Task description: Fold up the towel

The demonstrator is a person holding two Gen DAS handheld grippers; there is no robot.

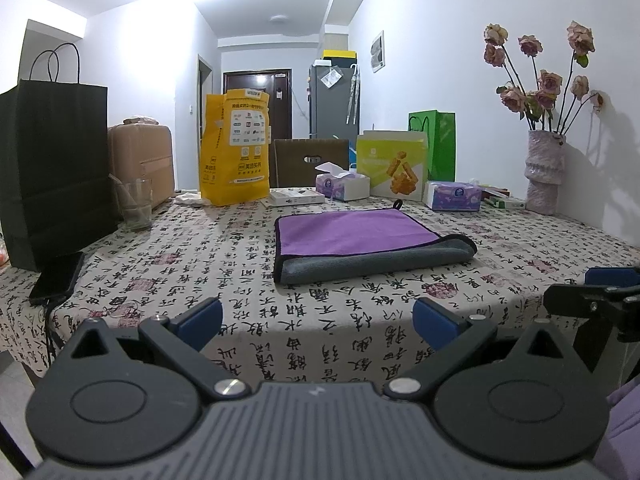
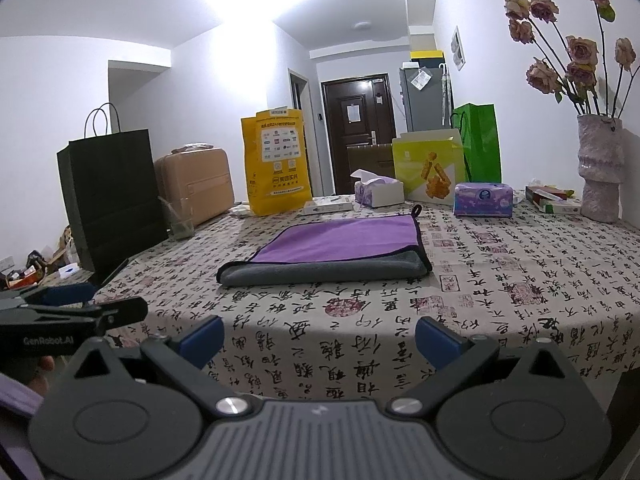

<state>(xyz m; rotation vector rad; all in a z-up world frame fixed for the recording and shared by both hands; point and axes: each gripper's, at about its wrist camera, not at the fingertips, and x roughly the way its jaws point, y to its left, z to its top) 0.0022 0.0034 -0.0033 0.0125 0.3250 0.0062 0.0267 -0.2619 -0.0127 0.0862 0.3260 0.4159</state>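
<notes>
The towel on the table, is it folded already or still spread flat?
Folded. The towel lies doubled: purple layer on top, and a rounded grey fold along its near edge. Both open grippers are away from it.

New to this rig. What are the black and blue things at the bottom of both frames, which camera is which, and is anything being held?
No robot arm here: a person carries a hand-held gripper in each hand, each with a fisheye camera looking along its blue-padded fingers. One picture comes from the left hand-held gripper, the other from the right hand-held gripper. Both are open and hold nothing. On the calligraphy-print tablecloth lies the purple and grey towel, already folded over, untouched. Behind it stand tissue packs, bags, a glass and a vase of roses.
</notes>
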